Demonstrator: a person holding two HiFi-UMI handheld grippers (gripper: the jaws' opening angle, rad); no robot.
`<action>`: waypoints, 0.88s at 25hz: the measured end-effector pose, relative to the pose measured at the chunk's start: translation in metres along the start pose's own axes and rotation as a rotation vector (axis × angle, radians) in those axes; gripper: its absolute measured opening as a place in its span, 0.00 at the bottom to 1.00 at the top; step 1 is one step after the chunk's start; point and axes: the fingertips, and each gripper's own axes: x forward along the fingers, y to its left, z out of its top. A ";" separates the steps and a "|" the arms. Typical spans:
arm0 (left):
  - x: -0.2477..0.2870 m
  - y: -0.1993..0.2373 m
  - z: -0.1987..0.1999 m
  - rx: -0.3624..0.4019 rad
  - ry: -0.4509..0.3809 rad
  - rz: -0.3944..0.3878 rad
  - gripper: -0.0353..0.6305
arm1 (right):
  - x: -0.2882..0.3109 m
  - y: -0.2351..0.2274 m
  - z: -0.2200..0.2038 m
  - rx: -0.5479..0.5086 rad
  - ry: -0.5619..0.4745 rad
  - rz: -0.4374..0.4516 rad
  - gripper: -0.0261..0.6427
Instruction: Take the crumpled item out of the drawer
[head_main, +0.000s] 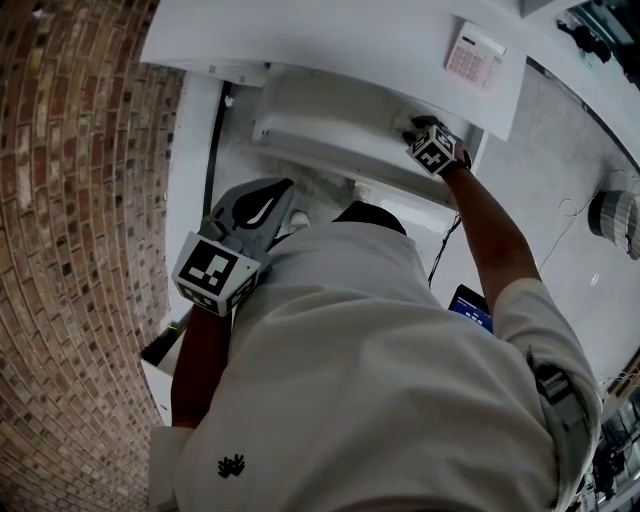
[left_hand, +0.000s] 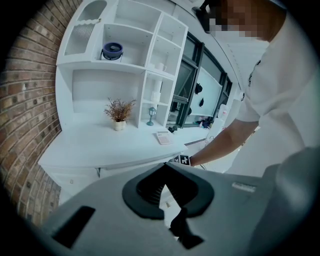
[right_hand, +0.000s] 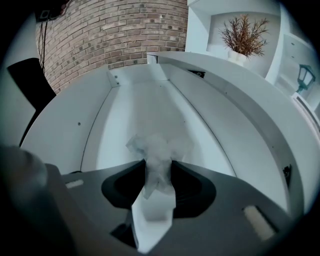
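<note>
**Tissue pinched in the drawer, left tongs idle**

On the left, the left gripper (left_hand: 165, 168) hangs out in front of the desk (left_hand: 100, 145), near the person's body. Its jaws are brought together at the tips with nothing between them, and it plays no part in the pick.

Further right lies the open white drawer (right_hand: 127, 100), pulled out from under the desktop. Its floor is bare apart from one thing. The right gripper (right_hand: 158, 164) reaches steeply down into it at the far right end, and its jaws are clenched on the crumpled item (right_hand: 157, 149) — a wad of thin white tissue or paper. The wad's ruffled top spreads above the jaw tips, and its lower part is squeezed flat between the pads. It sits low in the drawer; whether it has left the floor I cannot tell.

The wad looks very light, soft and easily squashed, so a gentle pinch should be enough to carry it. It probably tears more readily than it slips. The bunched middle, where the jaws already bite, seems the best hold — a loose corner might rip or unfold.
</note>
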 end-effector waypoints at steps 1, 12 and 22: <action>-0.001 0.000 0.000 0.002 -0.001 0.000 0.06 | 0.000 0.000 0.000 -0.001 0.002 -0.006 0.30; -0.024 -0.001 -0.010 0.005 -0.025 -0.023 0.06 | -0.017 0.003 0.007 0.011 0.005 -0.051 0.28; -0.052 0.001 -0.020 0.035 -0.070 -0.071 0.06 | -0.045 0.018 0.020 0.028 0.004 -0.100 0.27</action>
